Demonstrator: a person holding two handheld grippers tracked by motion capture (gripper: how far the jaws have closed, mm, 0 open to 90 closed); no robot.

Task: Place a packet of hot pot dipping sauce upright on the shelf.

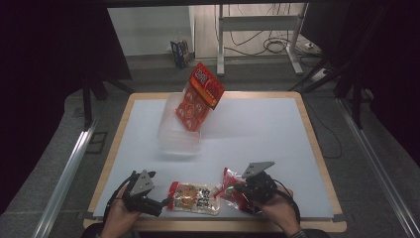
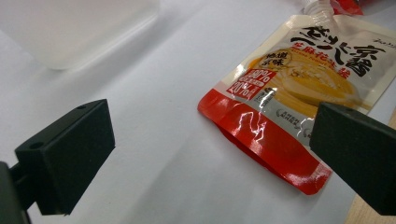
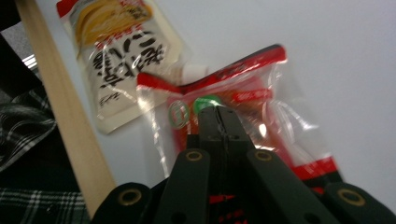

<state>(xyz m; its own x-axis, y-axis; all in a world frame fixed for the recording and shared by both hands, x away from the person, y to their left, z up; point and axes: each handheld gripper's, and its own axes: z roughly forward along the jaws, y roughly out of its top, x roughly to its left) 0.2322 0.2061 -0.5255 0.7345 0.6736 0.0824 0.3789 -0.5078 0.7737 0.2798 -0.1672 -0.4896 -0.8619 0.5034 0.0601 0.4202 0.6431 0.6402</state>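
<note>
Right gripper (image 3: 219, 114) pinched together on clear red snack bag (image 3: 243, 107) at table's (image 1: 257, 129) 6 o'clock edge; apparently light, crinkly, slippery film. Best gripped at sealed hem. Left gripper (image 2: 210, 154) apart.

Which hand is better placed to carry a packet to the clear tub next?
Right. Its tool is shut on the red-trimmed clear packet, probably ready to lift. The left tool stands open, the yellow pouch ungripped. The clear tub sits ahead.
</note>
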